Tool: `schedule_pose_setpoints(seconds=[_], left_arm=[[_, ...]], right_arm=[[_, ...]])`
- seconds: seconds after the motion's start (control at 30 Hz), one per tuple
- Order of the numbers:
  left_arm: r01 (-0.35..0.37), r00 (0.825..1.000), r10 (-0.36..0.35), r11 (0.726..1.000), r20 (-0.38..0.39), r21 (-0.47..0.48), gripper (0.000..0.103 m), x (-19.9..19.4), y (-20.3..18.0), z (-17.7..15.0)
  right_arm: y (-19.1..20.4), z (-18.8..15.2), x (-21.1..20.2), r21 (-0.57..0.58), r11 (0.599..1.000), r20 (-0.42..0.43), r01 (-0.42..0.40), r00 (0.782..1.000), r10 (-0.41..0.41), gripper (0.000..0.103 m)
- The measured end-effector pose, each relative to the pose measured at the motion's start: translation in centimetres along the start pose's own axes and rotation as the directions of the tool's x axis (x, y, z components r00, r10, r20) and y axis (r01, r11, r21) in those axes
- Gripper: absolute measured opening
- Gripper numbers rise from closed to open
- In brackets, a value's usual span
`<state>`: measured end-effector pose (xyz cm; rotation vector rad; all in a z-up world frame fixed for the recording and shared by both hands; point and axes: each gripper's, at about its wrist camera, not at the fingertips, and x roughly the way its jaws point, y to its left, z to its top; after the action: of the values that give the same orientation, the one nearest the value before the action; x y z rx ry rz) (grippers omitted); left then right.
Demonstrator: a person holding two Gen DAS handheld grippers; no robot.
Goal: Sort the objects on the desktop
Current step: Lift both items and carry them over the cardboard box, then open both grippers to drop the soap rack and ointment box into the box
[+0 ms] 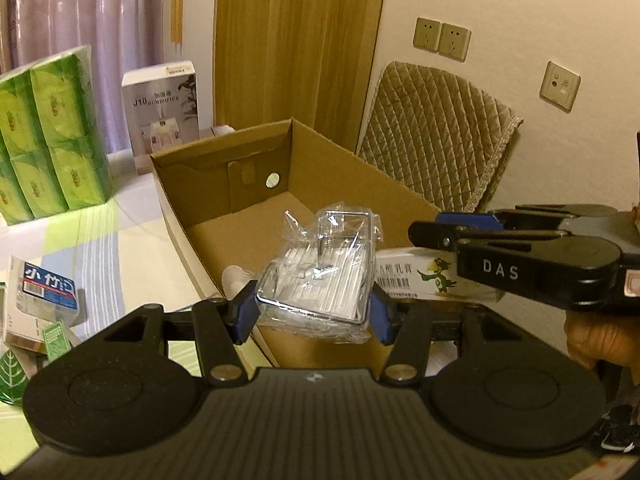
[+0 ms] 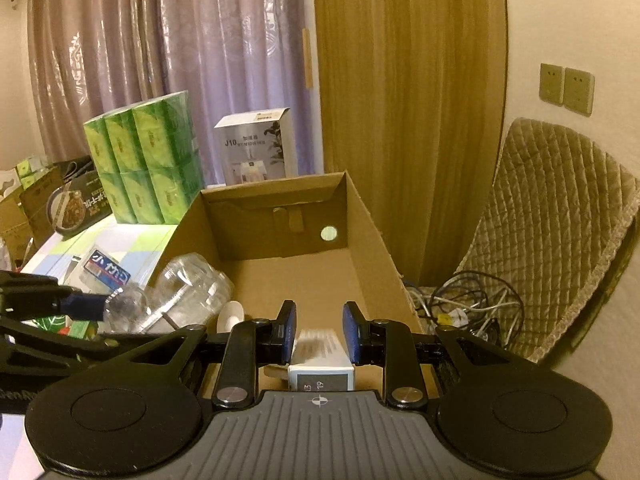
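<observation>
- A clear plastic-wrapped container [image 1: 316, 276] is clamped by the left gripper [image 1: 314, 312] above the cardboard box [image 1: 360, 168].
- A white ointment carton [image 2: 320, 360] lies between the parted fingers of the right gripper [image 2: 320, 330], over the same box.

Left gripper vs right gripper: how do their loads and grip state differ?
The left gripper is shut on a clear plastic-wrapped pack; the right gripper has a white carton between open fingers, gaps showing both sides. The pack is transparent and crinkly; the carton is opaque and printed. Both sit at the cardboard box's near end.
</observation>
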<state>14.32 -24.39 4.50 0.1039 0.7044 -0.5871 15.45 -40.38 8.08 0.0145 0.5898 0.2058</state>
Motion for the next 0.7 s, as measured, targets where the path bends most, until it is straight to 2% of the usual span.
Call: schedule_pose_setpoints(seconds=[0.03,0.07,0.17,0.7], left_arm=[[-0.003,1.0,0.003,1.0,0.0,-0.004,0.051,0.1,0.0,0.0],[-0.008,1.0,0.008,1.0,0.004,-0.006,0.051,0.0,0.1,0.0],[-0.007,1.0,0.007,1.0,0.01,-0.007,0.055,-0.2,0.2,-0.1],[-0.017,1.0,0.018,0.999,0.024,-0.041,0.058,-2.6,1.3,-1.7]], right_arm=[[0.0,0.0,0.1,0.0,1.0,-0.001,-0.002,1.0,0.002,0.02],[0.0,0.1,0.2,0.001,1.0,-0.001,-0.004,1.0,0.004,0.01],[-0.1,0.1,0.2,0.006,1.0,0.001,-0.008,1.0,0.008,0.009],[0.7,-0.9,-1.6,0.025,1.0,0.011,-0.012,1.0,0.011,0.01]])
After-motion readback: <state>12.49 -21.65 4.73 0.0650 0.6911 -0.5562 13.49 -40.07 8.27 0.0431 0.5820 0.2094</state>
